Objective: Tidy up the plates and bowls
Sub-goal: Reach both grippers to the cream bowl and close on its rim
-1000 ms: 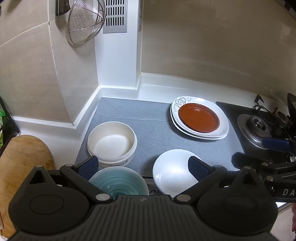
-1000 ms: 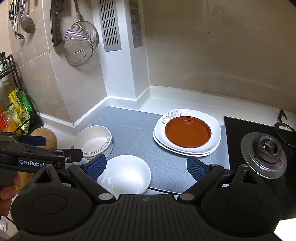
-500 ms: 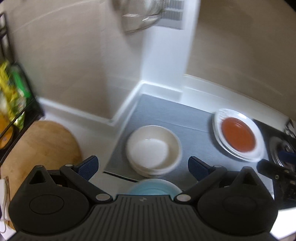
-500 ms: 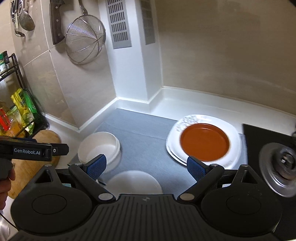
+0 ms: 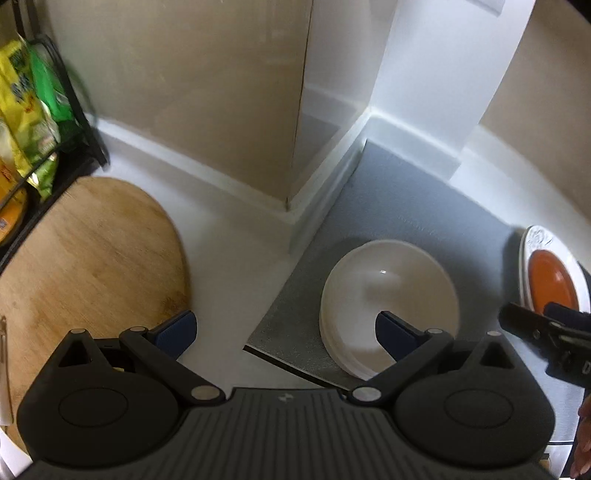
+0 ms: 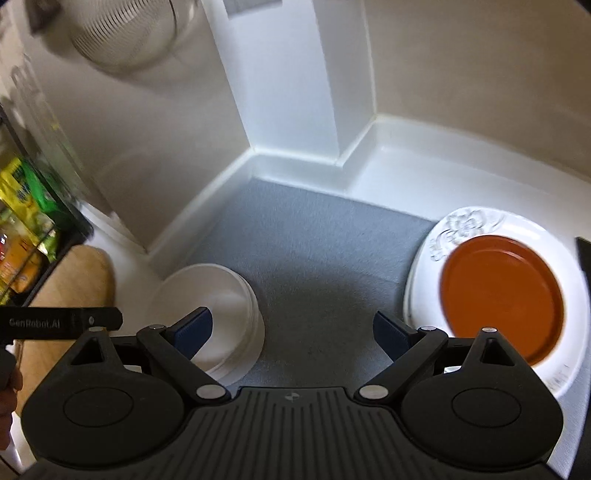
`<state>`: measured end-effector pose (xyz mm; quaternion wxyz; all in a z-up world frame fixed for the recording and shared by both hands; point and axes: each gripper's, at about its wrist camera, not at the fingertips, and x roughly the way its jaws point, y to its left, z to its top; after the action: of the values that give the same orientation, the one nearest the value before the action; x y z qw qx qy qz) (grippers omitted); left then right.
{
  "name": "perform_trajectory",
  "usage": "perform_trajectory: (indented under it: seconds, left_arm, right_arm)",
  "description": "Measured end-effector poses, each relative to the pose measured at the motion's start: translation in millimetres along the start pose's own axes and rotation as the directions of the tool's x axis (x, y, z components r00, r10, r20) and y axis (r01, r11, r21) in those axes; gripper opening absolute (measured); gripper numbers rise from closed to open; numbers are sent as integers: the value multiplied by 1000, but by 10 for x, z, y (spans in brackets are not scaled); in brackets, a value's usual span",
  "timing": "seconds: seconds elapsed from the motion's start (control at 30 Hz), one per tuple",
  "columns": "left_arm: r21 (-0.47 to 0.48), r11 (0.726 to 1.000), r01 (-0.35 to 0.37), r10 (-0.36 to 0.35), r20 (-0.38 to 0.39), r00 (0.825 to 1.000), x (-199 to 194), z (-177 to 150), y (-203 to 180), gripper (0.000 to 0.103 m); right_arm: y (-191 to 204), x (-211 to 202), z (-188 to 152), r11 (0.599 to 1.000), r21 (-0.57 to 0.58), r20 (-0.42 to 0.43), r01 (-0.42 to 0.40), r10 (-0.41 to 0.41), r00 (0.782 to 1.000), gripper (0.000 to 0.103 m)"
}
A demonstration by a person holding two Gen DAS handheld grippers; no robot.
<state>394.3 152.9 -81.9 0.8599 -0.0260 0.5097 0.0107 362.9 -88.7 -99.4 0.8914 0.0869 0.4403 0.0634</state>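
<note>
A cream bowl (image 5: pixel 388 291) (image 6: pixel 218 306) sits on the grey mat (image 5: pixel 413 206) (image 6: pixel 314 251) near its left edge. At the mat's right an orange plate (image 6: pixel 502 295) (image 5: pixel 552 280) lies on stacked white plates (image 6: pixel 461 225) (image 5: pixel 535 236). My left gripper (image 5: pixel 284 332) hovers open above the white counter, its right finger over the cream bowl's near rim. My right gripper (image 6: pixel 291 332) hangs open over the mat between the bowl and the plates, holding nothing. The teal bowl and the white bowl are out of view.
A wooden cutting board (image 5: pixel 81 258) (image 6: pixel 74 280) lies left of the mat. A black rack with yellow and green packets (image 5: pixel 26 110) (image 6: pixel 26 221) stands at far left. A wire strainer (image 6: pixel 125 33) hangs on the wall. White pillar corner (image 5: pixel 332 122) behind the mat.
Both grippers have swung left and moved forward. The teal and white bowls dropped out of sight below them. The stove burner left the right wrist view. Both stay open.
</note>
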Motion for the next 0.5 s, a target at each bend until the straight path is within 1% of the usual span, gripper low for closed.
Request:
perform_trajectory:
  seconds: [0.1,0.23,0.33,0.4,0.5]
  left_arm:
    - [-6,1000,-10,10,-33,999,149,19,-11,103]
    - [-25,1000,0,-2,-86,996,344,42,-15,103]
    - [-22,1000,-21,18,-117,993,471,67,-53,103]
    - [-15,1000,-24,22,-123,992,517,82,-66,103]
    - [-4,1000,-31,31,-110,993,550,79,-88,102]
  right_arm:
    - [21,214,47,1000,-13,-47,-3,2,999,95]
    - [104,467,87,999,-54,-108,3,-9,994,95]
    - [164,626,118,995,-101,-142,5,-19,990,95]
    - [184,718,127,992,-125,-151,12,-31,988,95]
    - [195,824,129,990,-139,-175,8,-33,984,95]
